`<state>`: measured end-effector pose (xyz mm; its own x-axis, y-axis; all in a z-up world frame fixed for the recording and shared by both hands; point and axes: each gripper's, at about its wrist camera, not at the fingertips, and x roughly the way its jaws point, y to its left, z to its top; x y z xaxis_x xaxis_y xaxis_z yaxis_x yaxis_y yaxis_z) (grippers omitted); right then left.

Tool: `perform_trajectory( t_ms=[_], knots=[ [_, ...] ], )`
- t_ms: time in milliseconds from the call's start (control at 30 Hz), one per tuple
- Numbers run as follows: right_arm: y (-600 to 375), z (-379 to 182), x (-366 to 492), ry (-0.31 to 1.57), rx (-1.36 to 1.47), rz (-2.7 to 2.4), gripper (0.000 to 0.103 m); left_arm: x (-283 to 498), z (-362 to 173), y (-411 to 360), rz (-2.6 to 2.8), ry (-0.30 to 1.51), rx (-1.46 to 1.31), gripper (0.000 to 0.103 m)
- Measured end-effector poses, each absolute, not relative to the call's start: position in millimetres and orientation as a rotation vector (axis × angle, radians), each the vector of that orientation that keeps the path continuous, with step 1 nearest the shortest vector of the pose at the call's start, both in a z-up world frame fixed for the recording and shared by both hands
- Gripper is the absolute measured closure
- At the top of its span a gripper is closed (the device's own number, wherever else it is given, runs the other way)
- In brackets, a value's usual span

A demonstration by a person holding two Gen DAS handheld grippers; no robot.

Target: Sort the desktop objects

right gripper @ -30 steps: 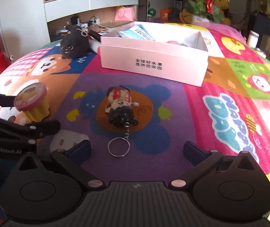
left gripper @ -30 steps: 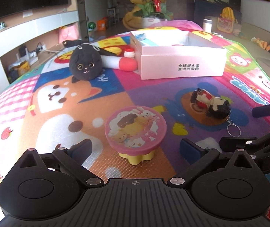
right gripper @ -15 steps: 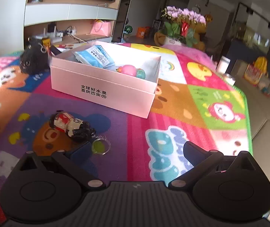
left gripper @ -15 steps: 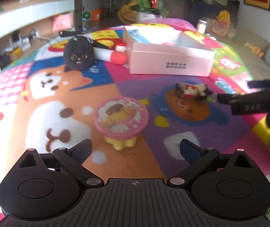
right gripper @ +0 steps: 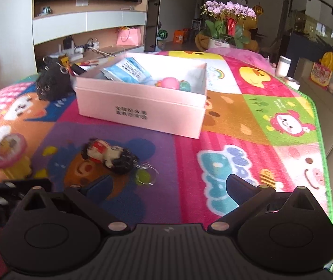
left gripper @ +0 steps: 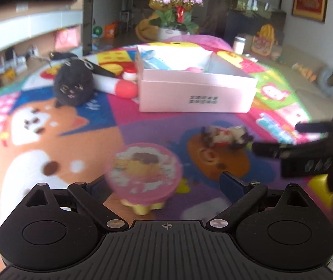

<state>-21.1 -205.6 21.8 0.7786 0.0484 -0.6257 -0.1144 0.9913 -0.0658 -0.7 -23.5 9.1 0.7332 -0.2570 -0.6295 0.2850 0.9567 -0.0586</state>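
A round pink-lidded toy on a yellow base (left gripper: 145, 175) stands on the cartoon mat between the fingers of my open left gripper (left gripper: 164, 186); it also shows in the right wrist view (right gripper: 9, 154). A doll keychain (right gripper: 109, 155) lies on the mat ahead and left of my open, empty right gripper (right gripper: 161, 186); the left wrist view shows it too (left gripper: 227, 136). The open pink box (right gripper: 143, 107) behind holds a blue packet (right gripper: 129, 70) and a pink-green toy (right gripper: 173, 84). A black plush cat (left gripper: 74, 86) sits left of the box.
A white-and-red tube (left gripper: 119, 86) lies between the plush and the box (left gripper: 196, 93). The mat's right edge (right gripper: 320, 140) drops to a beige surface. A flower pot (right gripper: 227, 28) and shelving stand beyond the table.
My left gripper has moved forward, so the pink-lidded toy now sits between its fingers. My right gripper has swung left, bringing the doll keychain closer to the middle of its view.
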Motion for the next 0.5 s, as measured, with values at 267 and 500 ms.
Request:
perform_trajectory(
  t_ms=[267, 500],
  knots=[
    [-175.0, 25.2, 3.2, 0.665, 0.012, 0.167, 0.001, -6.7, 7.3, 0.2, -0.234, 0.686, 0.040, 0.004],
    [-162.1, 9.6, 23.6, 0.750, -0.004, 0.173, 0.034, -10.6, 8.3, -2.6, -0.249, 0.664, 0.063, 0.004]
  ],
)
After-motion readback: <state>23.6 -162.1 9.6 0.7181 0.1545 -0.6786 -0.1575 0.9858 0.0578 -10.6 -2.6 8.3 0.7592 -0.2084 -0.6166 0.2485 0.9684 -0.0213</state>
